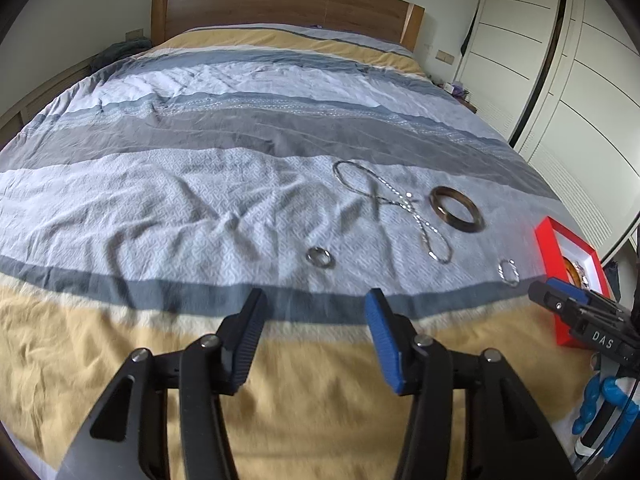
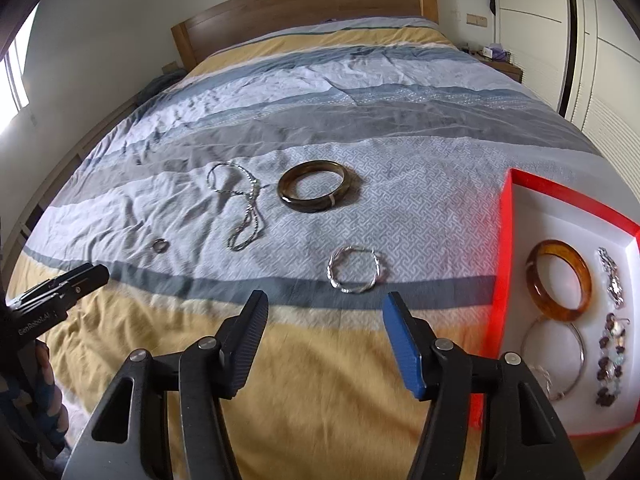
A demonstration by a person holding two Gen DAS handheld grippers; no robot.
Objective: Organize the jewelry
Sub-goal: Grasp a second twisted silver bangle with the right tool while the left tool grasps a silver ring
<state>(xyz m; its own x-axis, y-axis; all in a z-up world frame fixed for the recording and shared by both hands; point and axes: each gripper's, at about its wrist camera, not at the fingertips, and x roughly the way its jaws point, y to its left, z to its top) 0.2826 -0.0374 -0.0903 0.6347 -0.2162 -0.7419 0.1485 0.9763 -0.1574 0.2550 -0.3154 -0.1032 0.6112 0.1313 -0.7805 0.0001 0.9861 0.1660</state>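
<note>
On the striped bedspread lie a dark brown bangle (image 2: 316,186) (image 1: 456,210), a silver chain necklace (image 2: 240,208) (image 1: 396,204), a small ring (image 2: 160,245) (image 1: 320,258) and a twisted silver bracelet (image 2: 354,269) (image 1: 509,272). A red box with a white lining (image 2: 508,240) (image 1: 546,248) at the right holds an amber bangle (image 2: 560,276), a thin silver hoop (image 2: 554,356) and beaded pieces (image 2: 610,360). My left gripper (image 1: 314,300) is open and empty, just short of the ring. My right gripper (image 2: 326,304) is open and empty, just short of the silver bracelet.
The bed has a wooden headboard (image 2: 304,4) at the far end. White wardrobe doors (image 2: 600,60) stand along the right side. A nightstand (image 2: 500,62) with small items sits beside the headboard. The red box rests at the bed's right edge.
</note>
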